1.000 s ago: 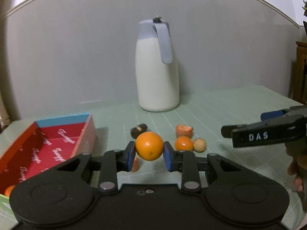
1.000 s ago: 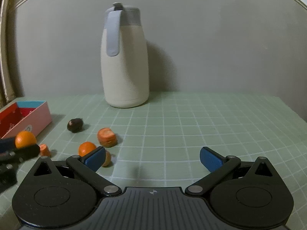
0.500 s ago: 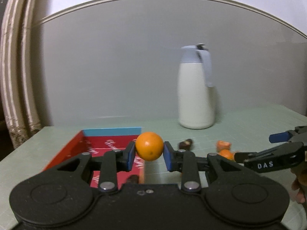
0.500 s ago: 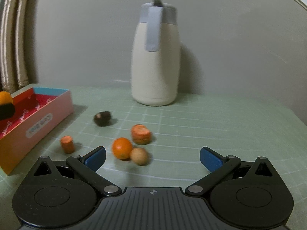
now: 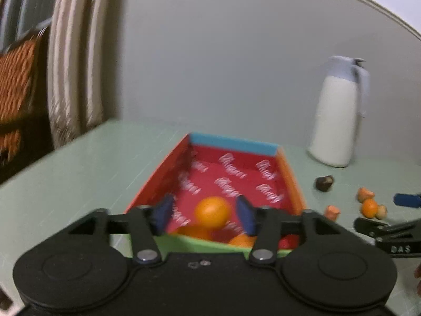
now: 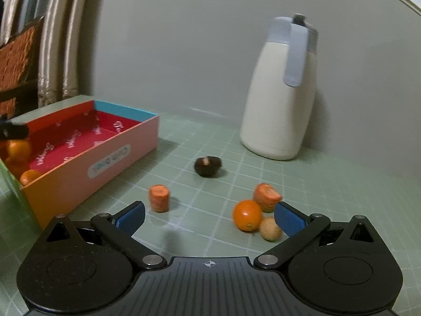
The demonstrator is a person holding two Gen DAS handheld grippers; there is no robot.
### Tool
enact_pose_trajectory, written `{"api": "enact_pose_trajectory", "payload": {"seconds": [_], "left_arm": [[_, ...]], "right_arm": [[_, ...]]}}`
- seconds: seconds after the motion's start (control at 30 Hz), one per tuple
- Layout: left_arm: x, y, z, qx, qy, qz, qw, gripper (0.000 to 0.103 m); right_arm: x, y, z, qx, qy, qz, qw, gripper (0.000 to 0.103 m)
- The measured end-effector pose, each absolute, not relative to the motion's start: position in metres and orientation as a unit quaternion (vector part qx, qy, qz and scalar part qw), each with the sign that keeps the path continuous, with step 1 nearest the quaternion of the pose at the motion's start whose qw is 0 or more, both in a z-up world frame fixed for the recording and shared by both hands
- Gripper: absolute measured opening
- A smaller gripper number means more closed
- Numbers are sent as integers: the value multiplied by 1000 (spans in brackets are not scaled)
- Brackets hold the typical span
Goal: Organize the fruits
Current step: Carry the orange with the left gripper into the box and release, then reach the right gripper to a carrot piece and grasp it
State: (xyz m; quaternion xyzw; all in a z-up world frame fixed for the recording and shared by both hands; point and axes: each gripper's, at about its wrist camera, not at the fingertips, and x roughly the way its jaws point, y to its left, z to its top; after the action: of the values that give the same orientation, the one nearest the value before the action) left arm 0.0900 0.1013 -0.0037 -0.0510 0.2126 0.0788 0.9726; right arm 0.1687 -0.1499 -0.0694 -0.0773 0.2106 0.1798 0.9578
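My left gripper [image 5: 204, 214] is open over the near end of the red box [image 5: 231, 142]. An orange [image 5: 213, 212] sits between its spread pads, free of them, above other oranges [image 5: 242, 240] in the box. My right gripper [image 6: 209, 217] is open and empty, low over the table. An orange [image 6: 247, 214] and a small tan ball [image 6: 269, 228] lie just inside its right finger. A carrot piece [image 6: 159, 197], a second carrot piece [image 6: 265, 197] and a dark chestnut [image 6: 208, 166] lie ahead. The box [image 6: 105, 163] is at its left.
A white jug with a grey lid [image 6: 281, 92] stands at the back by the wall; it also shows in the left wrist view [image 5: 339, 113]. Curtains [image 5: 73, 65] and a wicker piece [image 5: 15, 71] stand left, beyond the table edge.
My left gripper carried the orange left over the box and opened, letting it go. My right gripper moved left and closer to the loose fruit, staying open.
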Motion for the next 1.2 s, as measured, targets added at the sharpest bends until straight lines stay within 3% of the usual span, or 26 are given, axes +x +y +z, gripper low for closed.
{"api": "enact_pose_trajectory", "payload": {"seconds": [0.03, 0.07, 0.23, 1.2], "left_arm": [[86, 107, -3, -62, 204, 86, 973, 74], [82, 111, -1, -71, 190, 91, 975, 80], [75, 118, 3, -83, 179, 106, 975, 86], [71, 136, 1, -75, 181, 128, 972, 93]], "right_arm": [[169, -149, -70, -79, 211, 181, 957, 103], [169, -148, -70, -79, 211, 182, 957, 103], [171, -146, -71, -80, 214, 181, 957, 103], [179, -112, -68, -80, 222, 223, 946, 103]]}}
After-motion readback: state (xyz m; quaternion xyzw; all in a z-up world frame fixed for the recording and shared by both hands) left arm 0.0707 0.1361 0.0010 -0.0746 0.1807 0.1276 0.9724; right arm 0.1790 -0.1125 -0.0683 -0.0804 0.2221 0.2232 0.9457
